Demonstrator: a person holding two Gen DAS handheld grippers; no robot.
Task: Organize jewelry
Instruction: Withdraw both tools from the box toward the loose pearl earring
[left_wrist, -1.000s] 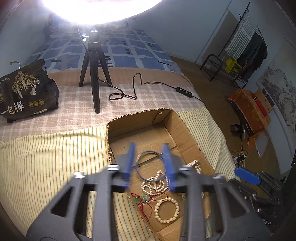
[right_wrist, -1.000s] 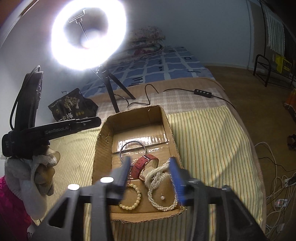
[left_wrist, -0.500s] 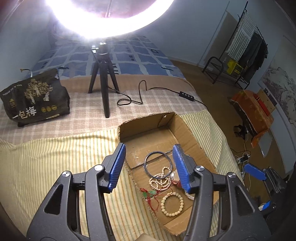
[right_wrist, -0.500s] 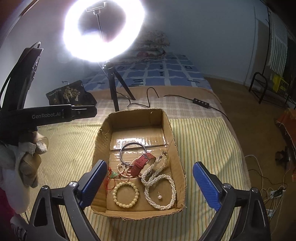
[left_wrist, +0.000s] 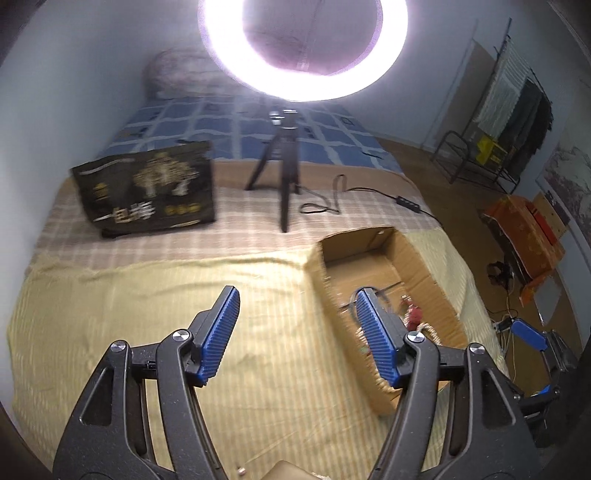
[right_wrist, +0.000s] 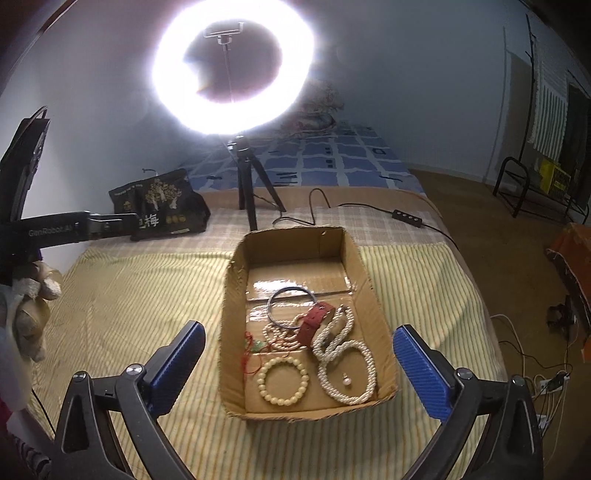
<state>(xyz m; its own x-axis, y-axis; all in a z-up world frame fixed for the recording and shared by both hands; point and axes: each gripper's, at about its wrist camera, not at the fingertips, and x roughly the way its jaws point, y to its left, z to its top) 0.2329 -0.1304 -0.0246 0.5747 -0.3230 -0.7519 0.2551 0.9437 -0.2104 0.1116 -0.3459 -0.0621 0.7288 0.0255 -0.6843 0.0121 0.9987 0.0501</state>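
Where a second ago it hung over the cardboard box (left_wrist: 388, 266), the left gripper (left_wrist: 295, 332), fingers released and empty, now faces striped bedding. Lower centre, the right gripper (right_wrist: 295, 373) has opened wide around the box's jewelry (right_wrist: 314, 347), suggesting sorting is done.

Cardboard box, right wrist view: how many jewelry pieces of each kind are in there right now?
In the cardboard box:
Metal bangle: 1
Red strap: 1
Cream bead bracelet: 1
White pearl strands: 1 coiled bunch, count unclear
Small bead strand: 1
Red cord with green pendant: 1
Total: 6
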